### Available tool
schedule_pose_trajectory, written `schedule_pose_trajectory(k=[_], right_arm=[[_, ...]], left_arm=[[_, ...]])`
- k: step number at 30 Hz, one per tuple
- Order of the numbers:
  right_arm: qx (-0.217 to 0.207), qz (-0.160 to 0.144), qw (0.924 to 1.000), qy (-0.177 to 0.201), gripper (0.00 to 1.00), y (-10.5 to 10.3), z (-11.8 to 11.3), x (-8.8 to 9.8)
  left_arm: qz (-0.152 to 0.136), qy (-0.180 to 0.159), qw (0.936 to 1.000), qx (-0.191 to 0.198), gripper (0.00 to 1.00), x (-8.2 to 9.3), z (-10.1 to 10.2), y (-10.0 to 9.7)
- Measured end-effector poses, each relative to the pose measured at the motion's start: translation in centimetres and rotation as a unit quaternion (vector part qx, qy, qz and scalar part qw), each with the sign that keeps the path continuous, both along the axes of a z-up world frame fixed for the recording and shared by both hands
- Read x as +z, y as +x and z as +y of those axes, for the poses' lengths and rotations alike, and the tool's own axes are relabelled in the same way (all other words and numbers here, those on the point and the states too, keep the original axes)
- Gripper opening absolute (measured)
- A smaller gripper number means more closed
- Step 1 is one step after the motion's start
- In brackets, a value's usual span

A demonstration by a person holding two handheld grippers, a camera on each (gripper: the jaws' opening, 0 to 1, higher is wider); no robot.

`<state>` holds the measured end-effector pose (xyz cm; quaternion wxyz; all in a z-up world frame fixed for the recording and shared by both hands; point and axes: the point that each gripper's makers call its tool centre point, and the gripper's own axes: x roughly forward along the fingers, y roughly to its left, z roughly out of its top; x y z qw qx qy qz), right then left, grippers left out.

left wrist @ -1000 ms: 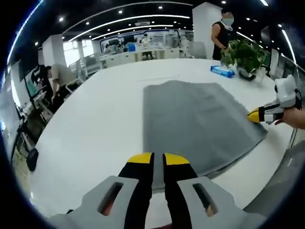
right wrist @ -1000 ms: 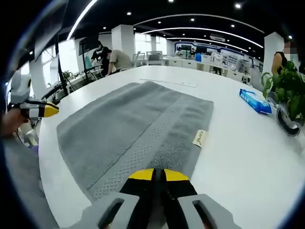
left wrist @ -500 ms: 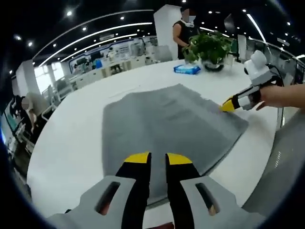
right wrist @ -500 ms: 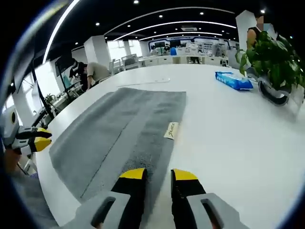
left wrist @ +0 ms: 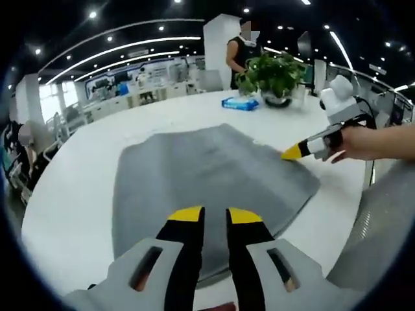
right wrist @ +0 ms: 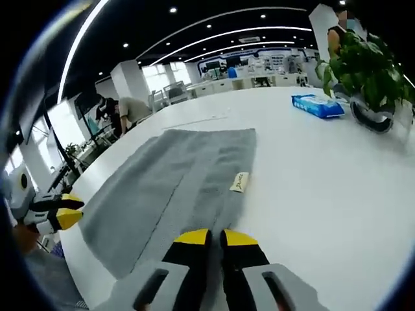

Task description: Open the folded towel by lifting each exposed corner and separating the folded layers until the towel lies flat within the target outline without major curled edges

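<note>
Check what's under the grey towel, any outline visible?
The grey towel lies on the white table. A thin line shows on the table past its far edge. Whatever is marked beneath the towel is covered, as is its underside.

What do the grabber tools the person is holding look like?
Each gripper has two black fingers with yellow tips and a light grey body with slots. The left gripper and the right gripper match. Seen from the side, the right gripper has a white body on top, with a thin dark cable near it.
</note>
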<state>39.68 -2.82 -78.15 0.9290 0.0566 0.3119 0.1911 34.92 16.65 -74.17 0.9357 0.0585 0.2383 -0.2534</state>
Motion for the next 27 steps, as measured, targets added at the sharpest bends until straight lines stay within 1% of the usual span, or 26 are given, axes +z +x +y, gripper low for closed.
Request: schedule_pose_trajectory(k=[4, 6, 7, 13, 18, 22, 23, 25, 27], right_arm=[[0.029, -0.051, 0.9982, 0.001, 0.01, 0.2, 1.8, 2.1], [0.047, -0.079, 0.9958, -0.004, 0.01, 0.2, 3.0, 3.0], [0.052, -0.086, 0.9949, -0.001, 0.01, 0.1, 3.5, 3.3], [0.089, -0.105, 0.9905, 0.007, 0.01, -0.8, 6.9, 4.3], [0.143, -0.120, 0.9823, -0.016, 0.01, -1.8, 9.9, 4.4], [0.182, -0.115, 0.9764, -0.015, 0.01, -2.9, 12.0, 4.0], [0.196, -0.114, 0.9737, -0.017, 0.01, -3.3, 12.5, 3.9], [0.210, -0.116, 0.9705, -0.024, 0.00, -3.8, 13.2, 3.8], [0.225, -0.113, 0.9676, -0.016, 0.00, -4.4, 14.1, 3.7]], left_arm=[[0.014, -0.033, 0.9993, -0.011, 0.14, 0.1, -1.0, -0.4], [0.014, -0.036, 0.9990, -0.020, 0.15, 0.1, -1.5, -0.5], [0.012, -0.035, 0.9990, -0.024, 0.15, 0.2, -1.7, -0.6], [0.016, -0.040, 0.9983, -0.039, 0.15, 0.0, -2.4, -1.0], [0.025, -0.048, 0.9979, -0.035, 0.15, -0.2, -2.4, -0.9], [0.027, -0.057, 0.9976, -0.029, 0.15, -0.1, -2.2, -0.8], [0.028, -0.059, 0.9975, -0.027, 0.15, -0.1, -2.2, -0.8], [0.028, -0.064, 0.9973, -0.024, 0.15, -0.1, -2.1, -0.7], [0.028, -0.068, 0.9971, -0.019, 0.15, 0.1, -2.0, -0.6]])
